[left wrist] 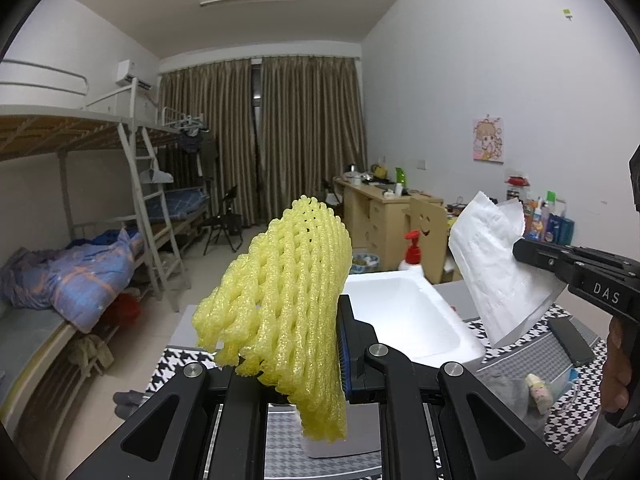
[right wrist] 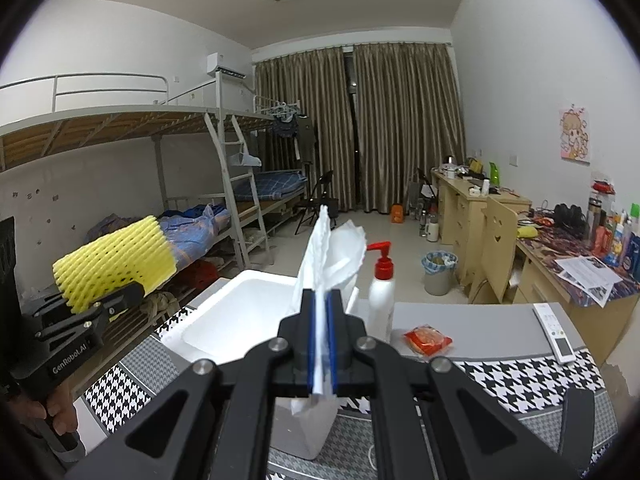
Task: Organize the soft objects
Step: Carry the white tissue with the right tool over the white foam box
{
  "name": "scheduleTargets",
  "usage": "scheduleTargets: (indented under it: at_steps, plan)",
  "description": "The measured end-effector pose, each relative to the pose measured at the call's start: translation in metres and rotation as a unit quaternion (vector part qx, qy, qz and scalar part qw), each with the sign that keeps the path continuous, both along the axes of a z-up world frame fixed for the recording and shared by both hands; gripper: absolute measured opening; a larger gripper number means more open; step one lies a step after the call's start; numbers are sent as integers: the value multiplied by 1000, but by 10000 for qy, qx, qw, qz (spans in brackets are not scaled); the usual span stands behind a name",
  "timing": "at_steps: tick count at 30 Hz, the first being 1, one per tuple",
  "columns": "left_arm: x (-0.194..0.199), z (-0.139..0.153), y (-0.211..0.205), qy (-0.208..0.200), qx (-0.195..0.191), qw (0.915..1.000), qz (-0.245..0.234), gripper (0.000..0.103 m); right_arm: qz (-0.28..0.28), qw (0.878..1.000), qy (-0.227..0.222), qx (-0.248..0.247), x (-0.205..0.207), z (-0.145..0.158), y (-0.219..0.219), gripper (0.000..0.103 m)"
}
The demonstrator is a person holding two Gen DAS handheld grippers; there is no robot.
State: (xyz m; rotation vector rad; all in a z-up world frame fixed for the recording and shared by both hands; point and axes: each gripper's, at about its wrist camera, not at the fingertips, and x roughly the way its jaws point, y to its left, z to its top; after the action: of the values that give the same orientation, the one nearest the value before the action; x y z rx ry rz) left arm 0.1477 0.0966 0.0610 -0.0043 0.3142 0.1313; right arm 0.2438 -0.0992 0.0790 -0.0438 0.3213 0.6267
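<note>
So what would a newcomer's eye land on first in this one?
The bright yellow foam fruit net stands out first, clamped in the left tool and held up in the air. Next comes the white tissue, pinched upright in the right tool. Below both sits a white foam box on the houndstooth-patterned tabletop, beside a red-capped pump bottle.

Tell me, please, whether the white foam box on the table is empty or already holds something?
Empty as far as visible: the white foam box shows only bare white inside in both views; its near corner is hidden.
</note>
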Motion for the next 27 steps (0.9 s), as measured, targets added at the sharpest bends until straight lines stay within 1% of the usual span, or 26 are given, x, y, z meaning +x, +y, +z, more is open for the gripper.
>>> scheduleTargets:
  at_steps: [10,19,27]
  plan:
    - [-6,-5,11,29,-14,9995,310,14,245,9995,118,-164,13,-4,28,8]
    - [-7,-12,21,52,-94,9991,413,14,332,9985,280,-348,20,-12,48,8]
    - [-3,-11,26,71,-147,9989,450,14,441,9971,411,-472,26,-18,60,8]
